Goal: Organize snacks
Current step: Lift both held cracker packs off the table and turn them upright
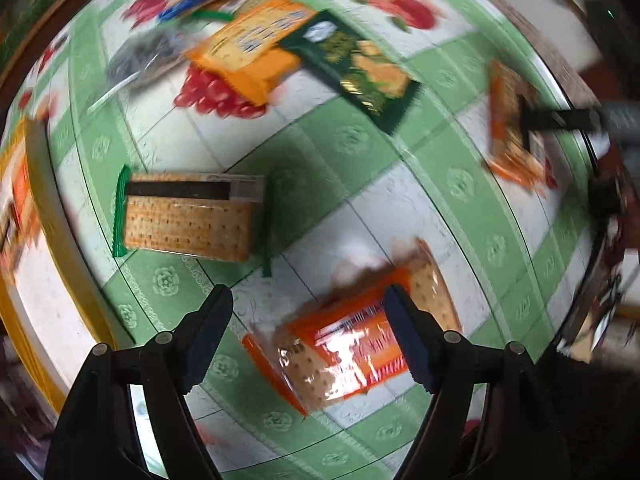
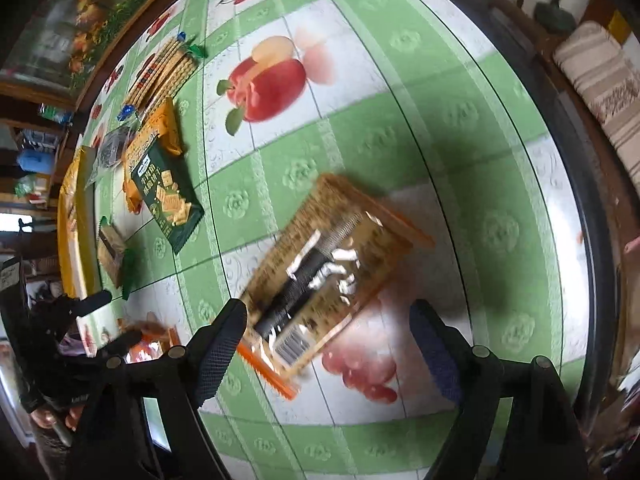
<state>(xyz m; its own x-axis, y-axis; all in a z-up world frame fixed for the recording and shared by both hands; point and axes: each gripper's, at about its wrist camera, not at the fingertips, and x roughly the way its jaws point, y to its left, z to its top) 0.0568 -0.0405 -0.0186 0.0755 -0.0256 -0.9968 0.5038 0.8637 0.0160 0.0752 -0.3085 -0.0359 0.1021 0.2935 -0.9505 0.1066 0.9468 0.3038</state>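
I hold both tools spread over the bench point(image 1: 360, 184): left tool point(image 1: 308, 336) straddling an orange cracker pack point(image 1: 352, 344), right tool point(image 2: 328, 344) above a label-up cracker pack point(image 2: 320, 268); next, lower and clamp.

blur: orange cracker pack point(image 1: 360, 332), its print unreadable | cut off: yellow tray point(image 1: 24, 216) at left edge

Counted across both wrist views:
- two clear-wrapped cracker packs with orange ends point(image 1: 352, 336) point(image 2: 328, 276)
- one clear cracker pack with green ends point(image 1: 188, 216)
- one dark green cracker bag point(image 1: 356, 68)
- one orange snack bag point(image 1: 248, 44)
- one dark clear-wrapped packet point(image 1: 132, 60) (blurred)
- one far cracker stack point(image 2: 164, 68)
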